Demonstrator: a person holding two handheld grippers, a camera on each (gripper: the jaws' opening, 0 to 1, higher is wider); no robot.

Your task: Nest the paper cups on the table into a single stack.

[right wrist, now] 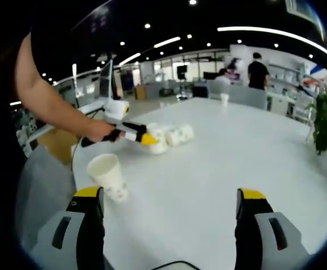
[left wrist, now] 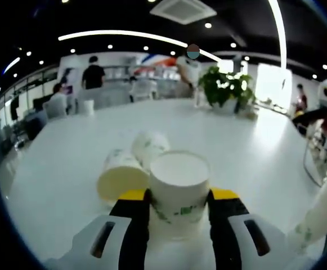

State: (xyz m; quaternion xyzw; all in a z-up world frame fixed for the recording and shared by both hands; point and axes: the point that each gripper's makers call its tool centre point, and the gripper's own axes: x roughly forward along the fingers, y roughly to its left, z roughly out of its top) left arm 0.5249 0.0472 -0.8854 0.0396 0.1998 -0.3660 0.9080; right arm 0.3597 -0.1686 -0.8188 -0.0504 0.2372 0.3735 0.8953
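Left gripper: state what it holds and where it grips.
The left gripper clamps an upright paper cup by its side wall, below the rim.

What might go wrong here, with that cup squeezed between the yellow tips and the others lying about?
The left gripper clamps an upright paper cup; thin paper may crumple under a hard squeeze. Two cups lying on their sides sit right behind it, and a careless lift may nudge them and set them rolling across the white table. The right gripper is open, with a lone cup beside its jaw that a sideways move may tip.
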